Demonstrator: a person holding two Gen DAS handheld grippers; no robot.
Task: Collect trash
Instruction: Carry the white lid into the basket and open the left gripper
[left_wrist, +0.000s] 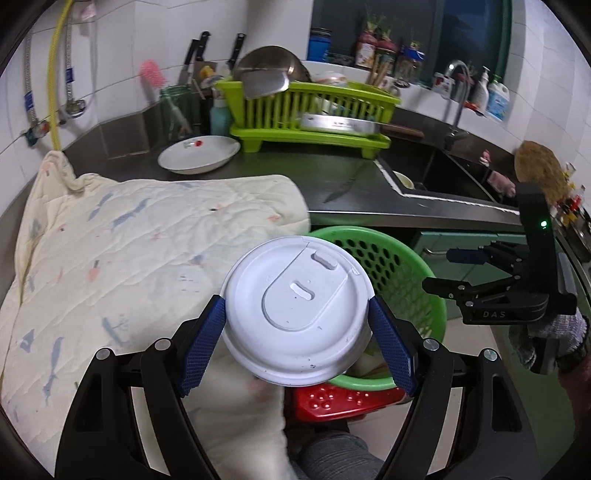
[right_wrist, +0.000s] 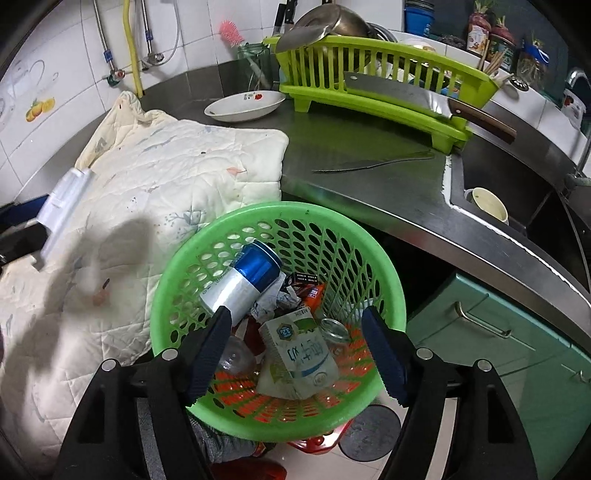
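**Cup up over the bin, can already in**

Left hand-held gripper (left_wrist: 297, 334) clamped on a white lidded cup (left_wrist: 295, 310), pads snug on both sides, held just above the near rim of the green basket (left_wrist: 391, 266). Right hand-held gripper (right_wrist: 295, 354) spread wide with nothing in it, hanging over the same basket. Inside: blue and silver can (right_wrist: 243, 280), milk carton (right_wrist: 299, 358), crumpled wrappers. Quilted cloth (right_wrist: 173, 173) draped over the tabletop (right_wrist: 354, 173) beside it.
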